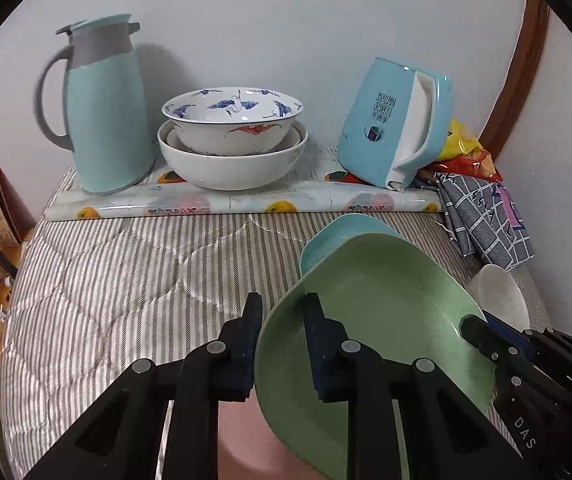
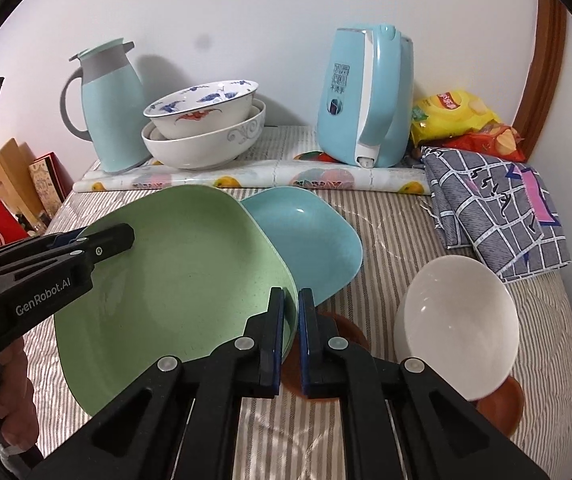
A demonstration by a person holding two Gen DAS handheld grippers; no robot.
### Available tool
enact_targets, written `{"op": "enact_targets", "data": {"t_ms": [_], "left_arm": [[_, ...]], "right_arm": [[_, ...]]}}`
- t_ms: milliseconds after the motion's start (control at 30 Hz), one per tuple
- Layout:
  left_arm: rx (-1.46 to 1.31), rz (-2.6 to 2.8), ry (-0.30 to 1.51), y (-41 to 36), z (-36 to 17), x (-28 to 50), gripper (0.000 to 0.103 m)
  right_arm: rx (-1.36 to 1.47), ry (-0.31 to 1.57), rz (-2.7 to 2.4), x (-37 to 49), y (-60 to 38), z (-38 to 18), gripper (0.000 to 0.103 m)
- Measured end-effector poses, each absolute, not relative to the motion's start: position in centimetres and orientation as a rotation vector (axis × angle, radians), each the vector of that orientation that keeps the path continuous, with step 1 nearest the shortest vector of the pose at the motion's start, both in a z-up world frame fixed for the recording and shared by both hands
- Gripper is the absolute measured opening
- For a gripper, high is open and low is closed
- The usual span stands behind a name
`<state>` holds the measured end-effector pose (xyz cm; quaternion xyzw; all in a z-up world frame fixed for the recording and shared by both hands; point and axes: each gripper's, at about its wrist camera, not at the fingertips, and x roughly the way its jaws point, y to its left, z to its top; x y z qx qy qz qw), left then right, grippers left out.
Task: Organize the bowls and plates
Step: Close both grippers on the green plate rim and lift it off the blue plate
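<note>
A green plate [image 2: 173, 276] [image 1: 378, 320] is held tilted above the striped cloth, over a blue plate [image 2: 310, 236] [image 1: 346, 232]. My right gripper [image 2: 290, 304] is shut on the green plate's right rim. My left gripper [image 1: 283, 312] straddles its left rim with a wide gap between the jaws, one finger inside and one outside. A white bowl [image 2: 458, 320] [image 1: 498, 296] sits tilted on a brown saucer [image 2: 502, 404] at the right. A blue-patterned bowl [image 1: 231, 120] [image 2: 205, 108] is nested in a white bowl [image 1: 229, 164] [image 2: 205, 144] at the back.
A blue thermos jug [image 1: 101, 108] stands back left, a blue kettle [image 1: 394, 128] back right on a rolled mat [image 1: 245, 204]. Snack bags [image 2: 454, 116] and a checked cloth [image 2: 494, 208] lie at the right. Boxes [image 2: 13, 196] stand left. Another brown saucer [image 2: 338, 328] lies under the plates.
</note>
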<state>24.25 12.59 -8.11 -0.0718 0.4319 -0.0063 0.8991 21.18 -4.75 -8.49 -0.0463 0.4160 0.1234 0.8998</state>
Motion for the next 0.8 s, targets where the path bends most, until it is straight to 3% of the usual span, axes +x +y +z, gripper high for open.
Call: {"op": "enact_targets", "data": {"t_ms": [800], "left_arm": [[-0.19, 0.069, 0.846, 13.9, -6.0, 18.7, 0.021]], "right_arm": [[-0.126, 0.816, 0.322, 16.9, -3.5, -6.6, 0.007]]}}
